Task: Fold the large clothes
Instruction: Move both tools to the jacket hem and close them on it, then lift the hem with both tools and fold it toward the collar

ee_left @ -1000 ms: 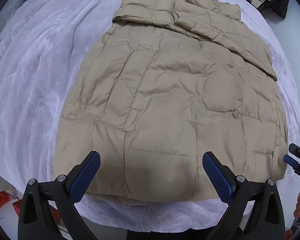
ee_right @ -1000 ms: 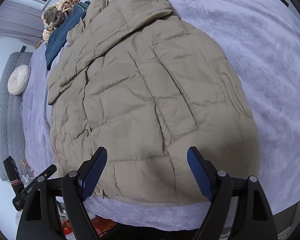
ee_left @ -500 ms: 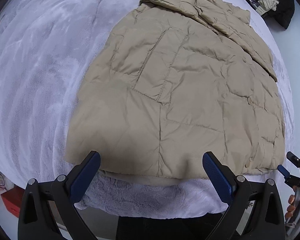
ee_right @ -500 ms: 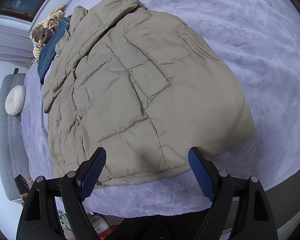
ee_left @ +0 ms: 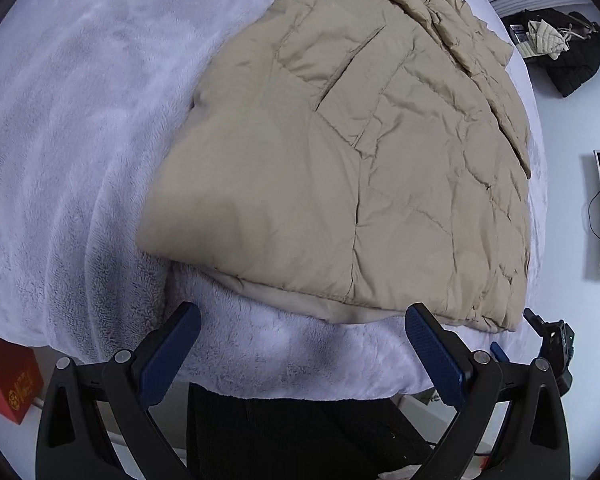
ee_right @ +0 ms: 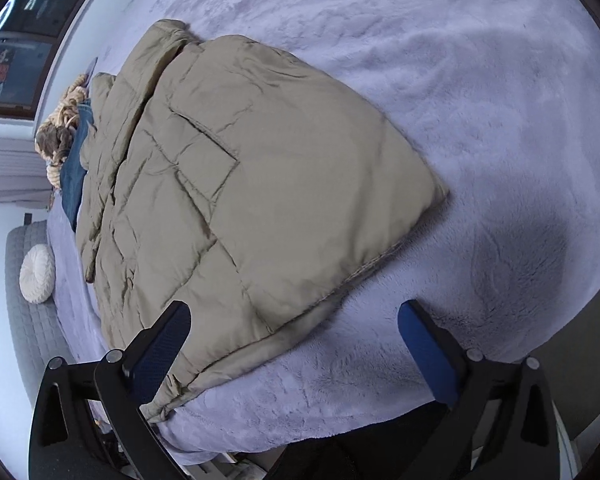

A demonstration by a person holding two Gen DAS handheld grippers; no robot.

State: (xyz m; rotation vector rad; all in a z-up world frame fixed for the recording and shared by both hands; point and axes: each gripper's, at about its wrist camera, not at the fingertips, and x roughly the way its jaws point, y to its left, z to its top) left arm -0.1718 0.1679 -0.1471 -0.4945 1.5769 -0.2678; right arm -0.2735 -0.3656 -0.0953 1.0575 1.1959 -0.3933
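Both the left gripper point(ee_left: 302, 344) and right gripper point(ee_right: 296, 344) hang wide open, empty, low in frame over the beige puffer jacket's point(ee_left: 340, 168) hem; each should pinch both hem layers at a corner.

One beige jacket point(ee_left: 340, 168), one jeans point(ee_right: 74, 184), one round cushion point(ee_right: 37, 276), one red box point(ee_left: 8, 384).

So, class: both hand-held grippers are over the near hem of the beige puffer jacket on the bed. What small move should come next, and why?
Probably lower both onto the hem and close. The beige puffer jacket lies flat on the bed. The left hand-held gripper and the right hand-held gripper, whose jaws have just been opening, are both open and empty near the hem's two corners.
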